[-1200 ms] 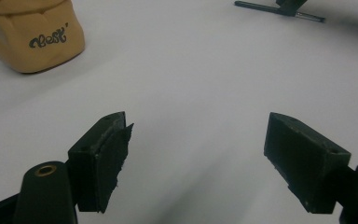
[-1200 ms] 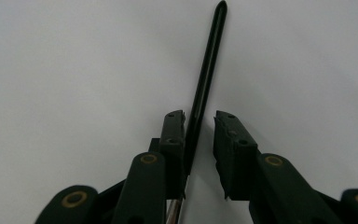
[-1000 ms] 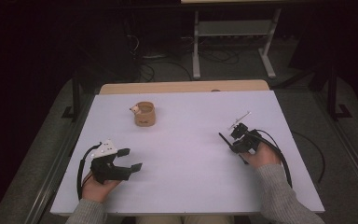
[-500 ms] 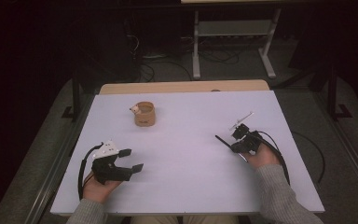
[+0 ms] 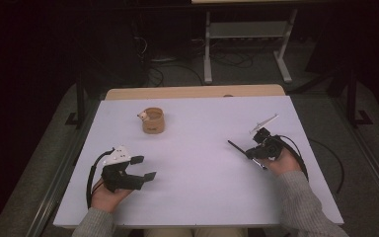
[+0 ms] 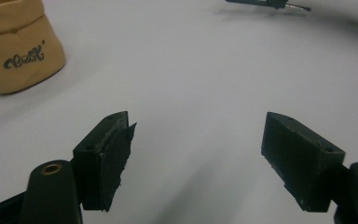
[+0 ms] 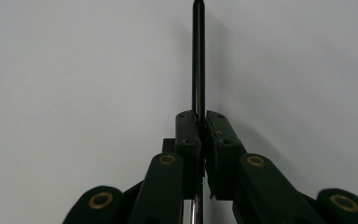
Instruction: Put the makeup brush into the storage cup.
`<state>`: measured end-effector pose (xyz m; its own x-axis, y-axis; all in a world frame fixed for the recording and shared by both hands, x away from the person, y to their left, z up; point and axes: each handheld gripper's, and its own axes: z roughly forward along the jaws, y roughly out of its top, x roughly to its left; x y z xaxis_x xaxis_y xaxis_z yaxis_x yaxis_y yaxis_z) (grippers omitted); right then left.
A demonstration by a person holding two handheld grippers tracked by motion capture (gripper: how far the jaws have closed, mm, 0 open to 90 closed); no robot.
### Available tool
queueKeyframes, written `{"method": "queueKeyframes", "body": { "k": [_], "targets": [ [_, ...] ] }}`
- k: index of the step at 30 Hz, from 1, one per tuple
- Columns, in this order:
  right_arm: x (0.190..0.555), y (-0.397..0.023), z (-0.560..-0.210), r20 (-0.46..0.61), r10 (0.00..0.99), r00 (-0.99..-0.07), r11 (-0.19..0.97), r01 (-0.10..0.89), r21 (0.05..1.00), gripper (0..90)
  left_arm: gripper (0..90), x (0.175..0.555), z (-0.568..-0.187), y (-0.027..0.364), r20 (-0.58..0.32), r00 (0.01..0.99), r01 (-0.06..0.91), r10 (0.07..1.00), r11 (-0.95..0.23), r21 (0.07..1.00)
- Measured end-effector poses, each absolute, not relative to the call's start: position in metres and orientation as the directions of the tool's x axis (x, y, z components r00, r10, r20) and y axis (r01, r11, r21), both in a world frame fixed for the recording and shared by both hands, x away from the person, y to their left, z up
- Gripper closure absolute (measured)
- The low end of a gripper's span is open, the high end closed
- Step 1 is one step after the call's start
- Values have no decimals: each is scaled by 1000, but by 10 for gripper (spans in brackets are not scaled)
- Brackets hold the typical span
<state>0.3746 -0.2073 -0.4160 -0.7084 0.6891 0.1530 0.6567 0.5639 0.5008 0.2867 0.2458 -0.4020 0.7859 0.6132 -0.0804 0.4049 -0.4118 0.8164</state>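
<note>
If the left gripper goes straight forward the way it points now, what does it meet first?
Probably nothing: the left gripper, open, faces bare white table. The tan pouch lies to its left, the right gripper's black pen far ahead to its right.

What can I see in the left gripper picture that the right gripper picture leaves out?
The left gripper view has the tan pot with dark lettering at its upper left, and its own left gripper with jaws standing wide apart and nothing between them.

The right gripper view has the right gripper with jaws pressed on a thin black pen that points straight away from the camera.

Both share the white table. The pen also appears far off at the top of the left gripper view.
</note>
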Motion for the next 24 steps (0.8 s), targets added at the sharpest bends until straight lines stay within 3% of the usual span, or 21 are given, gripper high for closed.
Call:
{"method": "queueKeyframes", "body": {
  "k": [6,17,24],
  "targets": [
    [372,-211,-397,161,660,-734,558,622,549,834,259,293,-390,240,-116,803,410,585,-400,820],
    [367,-190,-328,87,544,-835,626,472,621,834,285,309,-345,218,-65,851,352,521,-474,807],
    [363,-173,-316,51,471,-881,671,396,627,834,312,314,-321,200,-52,888,301,458,-490,818]
  ]
}}
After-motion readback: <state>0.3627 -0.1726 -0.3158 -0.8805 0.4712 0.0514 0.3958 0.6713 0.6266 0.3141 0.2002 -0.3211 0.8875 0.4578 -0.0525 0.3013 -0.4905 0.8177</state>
